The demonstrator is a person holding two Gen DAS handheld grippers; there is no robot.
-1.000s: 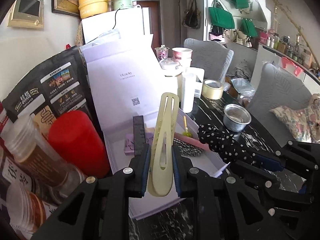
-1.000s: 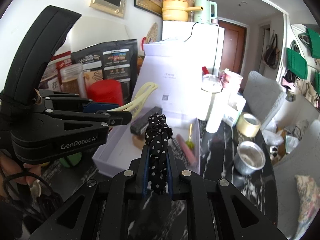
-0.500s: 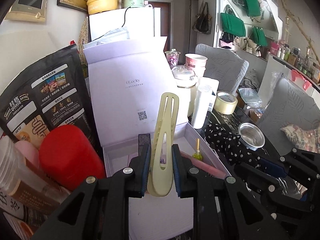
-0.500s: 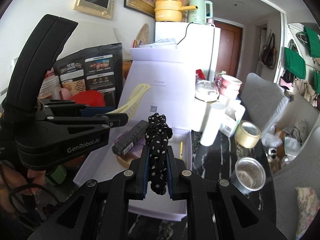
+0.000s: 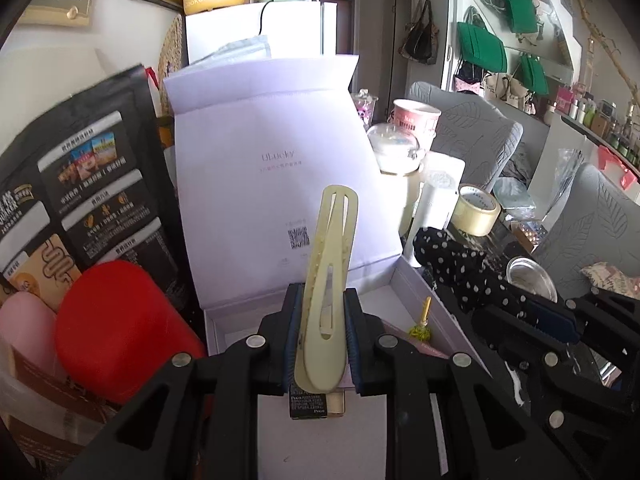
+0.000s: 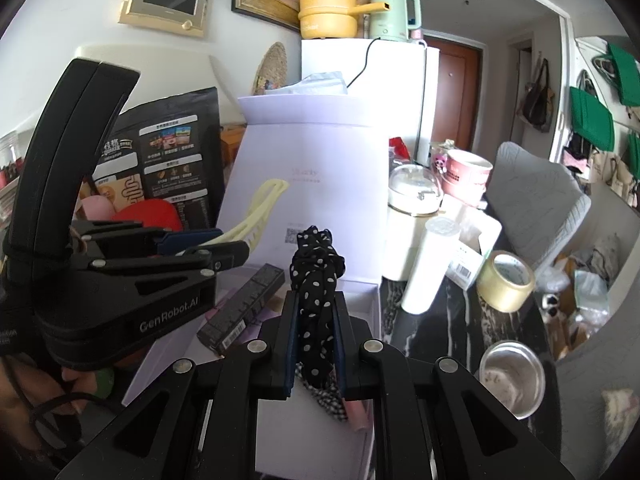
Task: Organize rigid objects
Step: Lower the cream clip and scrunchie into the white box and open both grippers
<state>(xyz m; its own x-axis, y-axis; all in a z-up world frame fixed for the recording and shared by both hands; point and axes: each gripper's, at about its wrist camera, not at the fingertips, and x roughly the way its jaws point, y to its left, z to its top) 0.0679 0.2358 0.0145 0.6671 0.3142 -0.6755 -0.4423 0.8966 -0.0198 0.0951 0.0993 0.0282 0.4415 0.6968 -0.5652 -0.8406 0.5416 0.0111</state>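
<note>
While your left tongs point(image 5: 321, 334) sit over the open white gift box point(image 5: 276, 320), they are clamped on a pale yellow hair clip point(image 5: 328, 280) that stands upright between the pads. Below it a black carton point(image 5: 307, 405) lies on the box floor, and a red container point(image 5: 116, 328) stands just left of the box. Your right tongs point(image 5: 516, 308) show at the right edge, holding a polka-dot scrunchie point(image 5: 452, 264).

In the right wrist view, your right tongs point(image 6: 316, 340) are clamped on that scrunchie point(image 6: 316, 280) above the box point(image 6: 368, 312). Your left tongs point(image 6: 212, 246) reach in from the left with the clip point(image 6: 264, 208). On the dark marble counter point(image 6: 460, 320) to the right stand a tape roll point(image 6: 506, 282) and a metal cup point(image 6: 512, 378).
</note>
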